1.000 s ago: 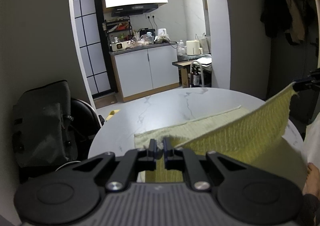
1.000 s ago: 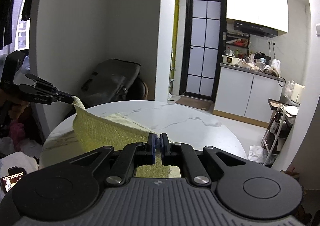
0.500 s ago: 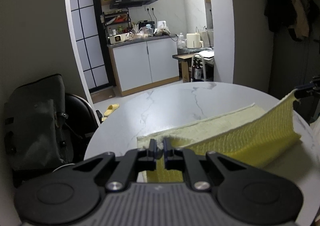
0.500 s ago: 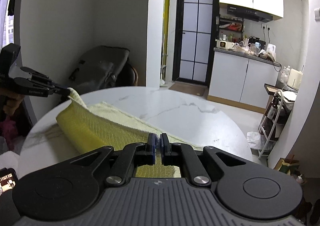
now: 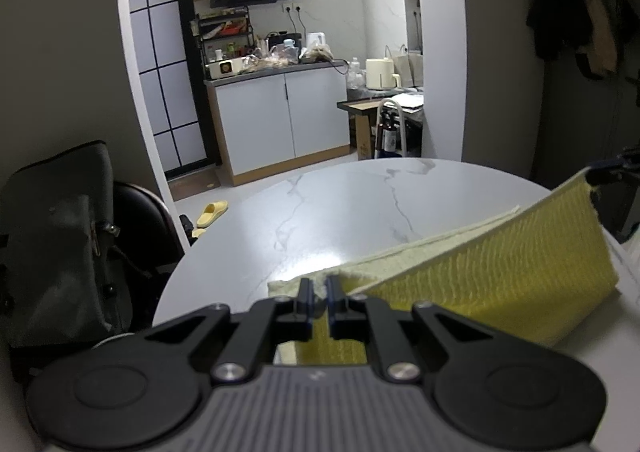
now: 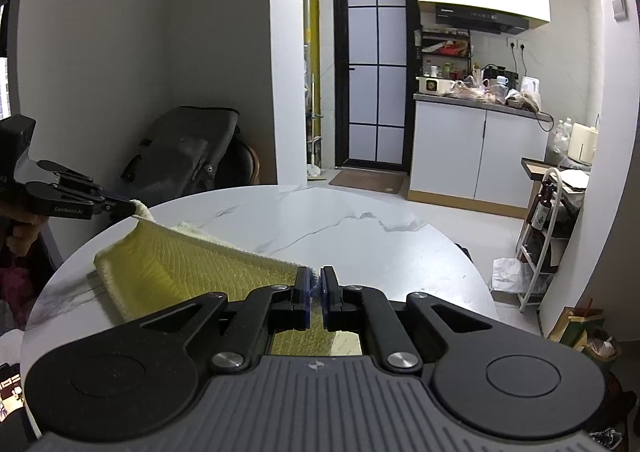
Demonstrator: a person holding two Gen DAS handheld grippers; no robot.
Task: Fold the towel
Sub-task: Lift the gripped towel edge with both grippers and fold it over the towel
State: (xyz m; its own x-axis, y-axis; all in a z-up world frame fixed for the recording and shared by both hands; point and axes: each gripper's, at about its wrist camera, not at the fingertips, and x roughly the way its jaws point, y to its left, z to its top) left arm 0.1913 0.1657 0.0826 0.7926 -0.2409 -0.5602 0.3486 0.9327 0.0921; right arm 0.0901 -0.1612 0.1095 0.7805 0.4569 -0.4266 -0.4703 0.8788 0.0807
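Note:
A yellow waffle-weave towel (image 5: 492, 276) lies doubled over on the round white marble table (image 5: 352, 204). Its upper layer is held up a little above the lower one. My left gripper (image 5: 318, 286) is shut on one corner of that upper layer. My right gripper (image 6: 314, 284) is shut on the other corner of the towel (image 6: 184, 264). In the right wrist view the left gripper (image 6: 130, 206) shows at the far left, pinching its corner. In the left wrist view the right gripper (image 5: 596, 174) shows at the far right edge, doing the same.
A dark bag on a chair (image 5: 60, 232) stands by the table's left side. Beyond the table is a kitchen with white cabinets (image 5: 280, 124) and a glass-paned door (image 6: 376, 68). A white rack with bottles (image 6: 548, 228) stands to the right. A yellow slipper (image 5: 212, 210) lies on the floor.
Both grippers have carried the held edge forward over the table and lower. The raised layer now hangs much closer to the layer beneath, and more of the towel is doubled over.

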